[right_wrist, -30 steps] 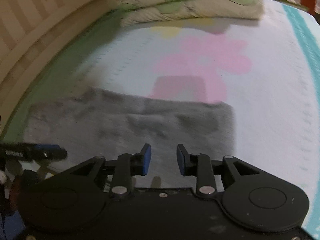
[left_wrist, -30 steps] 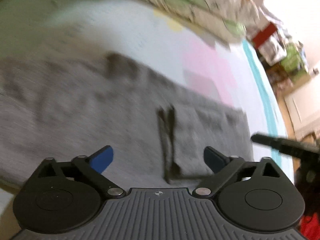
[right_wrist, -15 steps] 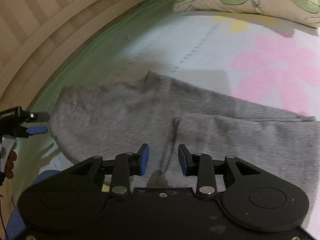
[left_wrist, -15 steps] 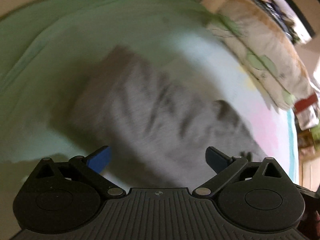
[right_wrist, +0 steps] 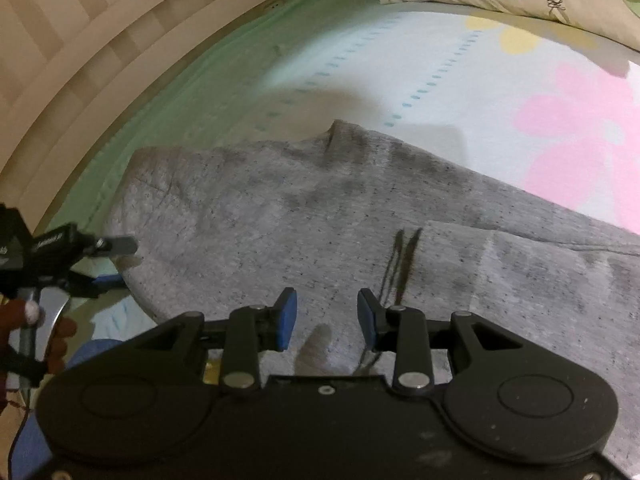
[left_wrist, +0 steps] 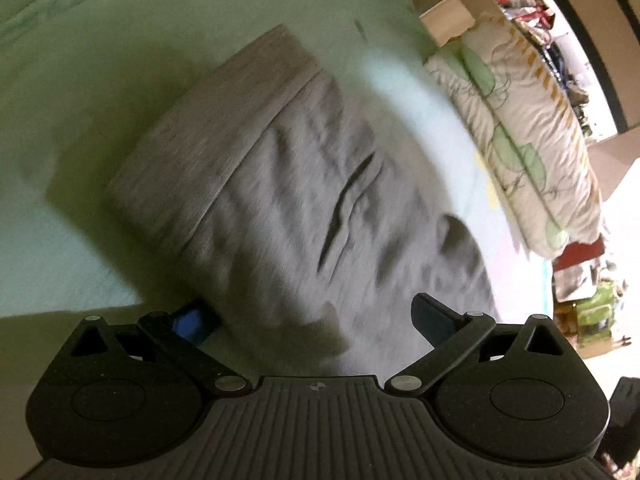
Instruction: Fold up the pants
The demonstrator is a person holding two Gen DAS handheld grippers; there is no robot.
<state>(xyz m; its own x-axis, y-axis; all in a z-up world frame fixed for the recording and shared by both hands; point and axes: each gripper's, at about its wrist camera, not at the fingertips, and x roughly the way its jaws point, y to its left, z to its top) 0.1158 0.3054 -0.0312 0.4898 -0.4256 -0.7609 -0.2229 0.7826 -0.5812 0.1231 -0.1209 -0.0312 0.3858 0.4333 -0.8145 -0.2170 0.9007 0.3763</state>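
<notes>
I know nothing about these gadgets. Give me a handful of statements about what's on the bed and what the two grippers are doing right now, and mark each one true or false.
1. The pants are grey and lie on a bed sheet printed with a pink flower. True.
2. The right gripper is clamped on a sock. False: its jaws stand apart over the pants, pinching nothing.
3. The left gripper has its jaws spread wide at the waistband end of the pants. True.
4. The pants are hanging from a hanger. False: they lie flat on the bed.
5. Folded bedding with green patches sits beyond the pants. True.
</notes>
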